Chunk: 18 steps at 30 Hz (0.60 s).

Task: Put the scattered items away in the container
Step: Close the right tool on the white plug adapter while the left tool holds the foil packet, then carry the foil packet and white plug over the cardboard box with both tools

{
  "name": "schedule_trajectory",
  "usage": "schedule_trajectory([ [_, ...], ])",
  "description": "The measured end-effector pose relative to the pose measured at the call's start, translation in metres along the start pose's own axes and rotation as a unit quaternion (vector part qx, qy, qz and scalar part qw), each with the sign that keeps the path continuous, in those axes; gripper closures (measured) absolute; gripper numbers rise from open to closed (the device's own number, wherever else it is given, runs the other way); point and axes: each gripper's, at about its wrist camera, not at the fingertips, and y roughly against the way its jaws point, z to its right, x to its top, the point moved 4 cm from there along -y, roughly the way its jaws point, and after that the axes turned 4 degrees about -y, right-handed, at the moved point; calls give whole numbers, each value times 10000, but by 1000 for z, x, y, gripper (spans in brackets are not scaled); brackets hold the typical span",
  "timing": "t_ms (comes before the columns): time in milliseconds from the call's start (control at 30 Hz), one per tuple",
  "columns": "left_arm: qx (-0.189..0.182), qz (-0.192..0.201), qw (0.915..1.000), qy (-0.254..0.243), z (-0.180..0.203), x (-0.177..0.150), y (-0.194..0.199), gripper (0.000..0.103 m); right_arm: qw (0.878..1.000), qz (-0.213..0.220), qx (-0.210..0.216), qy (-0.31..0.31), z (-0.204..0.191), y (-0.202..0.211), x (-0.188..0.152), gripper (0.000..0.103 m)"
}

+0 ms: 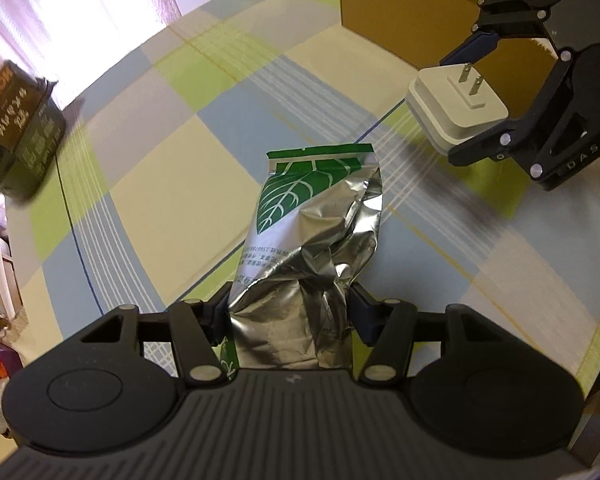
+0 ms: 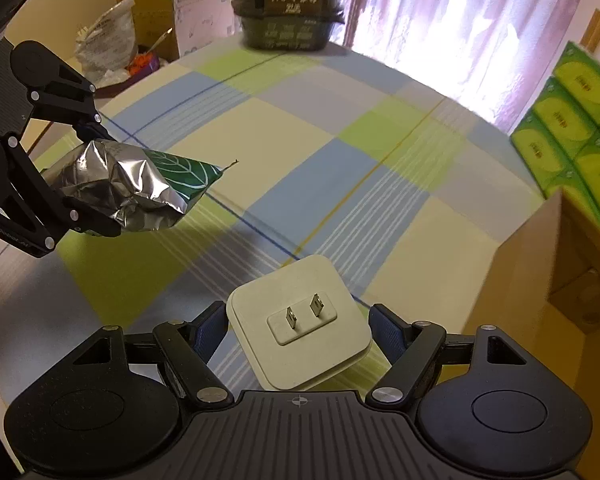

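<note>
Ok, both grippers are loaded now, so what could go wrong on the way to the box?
The left gripper pinches the foil pouch only at its crumpled lower end, so it may sag or slip. The right gripper holds the white plug adapter by smooth sides; it could twist out. Both head for one cardboard box, so the grippers may collide at its rim.

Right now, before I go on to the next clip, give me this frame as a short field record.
left claw: shut on foil pouch, held above the cloth
right claw: shut on white plug adapter, prongs facing up
container: cardboard box, nearer the right claw, open top
left on table: dark boxed item at the far edge
surface: checked tablecloth
</note>
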Motion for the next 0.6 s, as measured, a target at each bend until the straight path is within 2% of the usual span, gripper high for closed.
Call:
schedule_trajectory([
  [300, 71, 112, 9999, -82, 22, 36, 27, 49, 9992, 255, -246, -161, 26, 45, -4, 24],
  [600, 105, 219, 9994, -242, 63, 87, 48, 49, 9962, 427, -572, -493, 66, 93, -25, 24],
])
